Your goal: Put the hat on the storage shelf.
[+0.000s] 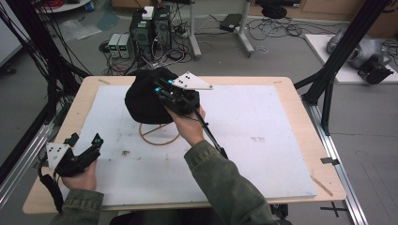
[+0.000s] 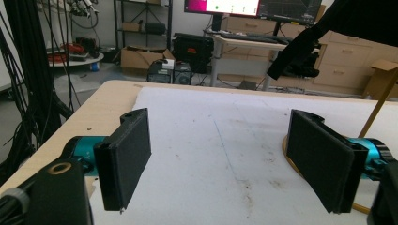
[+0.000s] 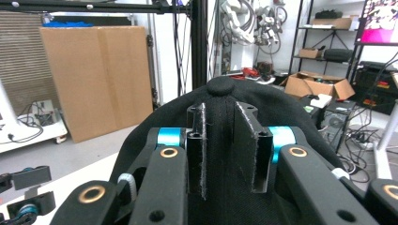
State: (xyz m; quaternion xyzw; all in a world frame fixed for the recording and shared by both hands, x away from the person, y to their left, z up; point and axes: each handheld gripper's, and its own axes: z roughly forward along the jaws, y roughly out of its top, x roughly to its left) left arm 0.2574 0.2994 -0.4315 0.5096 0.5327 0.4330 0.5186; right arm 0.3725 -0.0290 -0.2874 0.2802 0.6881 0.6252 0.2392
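Observation:
A black cap (image 1: 141, 98) sits on top of a thin wooden stand with a ring base (image 1: 157, 137) on the white mat. My right gripper (image 1: 160, 90) reaches in from the cap's right side, shut on a fold of its fabric. In the right gripper view, the cap (image 3: 220, 89) bulges between and around the narrowly spaced pads (image 3: 197, 145) of the right gripper (image 3: 229, 140). My left gripper (image 1: 85, 139) rests open near the table's front left corner, holding nothing. In the left gripper view, the left gripper (image 2: 224, 159) stands wide open over the mat, with the cap (image 2: 338, 23) high at the right above the stand's pole (image 2: 380, 110).
A white mat (image 1: 263, 140) covers most of the wooden table (image 1: 291, 93). Black frame posts (image 1: 345, 42) rise at the right and cables hang at the left (image 1: 42, 61). Computer towers (image 1: 150, 28) and cords lie on the floor beyond the far edge.

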